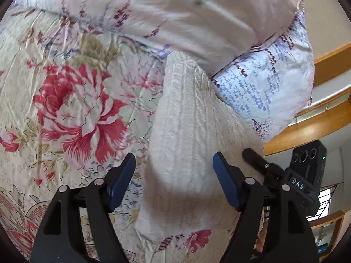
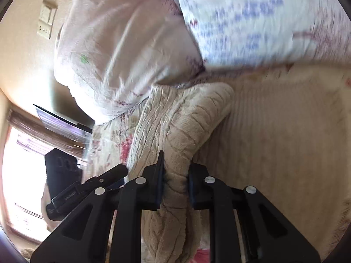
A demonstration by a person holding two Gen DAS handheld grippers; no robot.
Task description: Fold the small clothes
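One cream knit garment (image 2: pixel 175 135), right gripper (image 2: pixel 175 175) clamping it, left gripper (image 1: pixel 174 175) spread wide, two pillows (image 1: pixel 197 17).

Left gripper (image 1: pixel 174 180): two black plastic arms with triangular cut-outs, each carrying a flat dark-blue pad (image 1: pixel 122 180) on its inner face. Round silver rivets (image 1: pixel 98 182) sit at the arm joints.

Right gripper (image 2: pixel 175 178): same build, black angular arms, silver rivets (image 2: pixel 140 180), dark-blue pads seen edge-on.

Seen from the left wrist view, the far right gripper body shows a small white label reading "DAS" (image 1: pixel 297 180), a black camera block with three round lenses (image 1: pixel 305 156) and a green indicator light.
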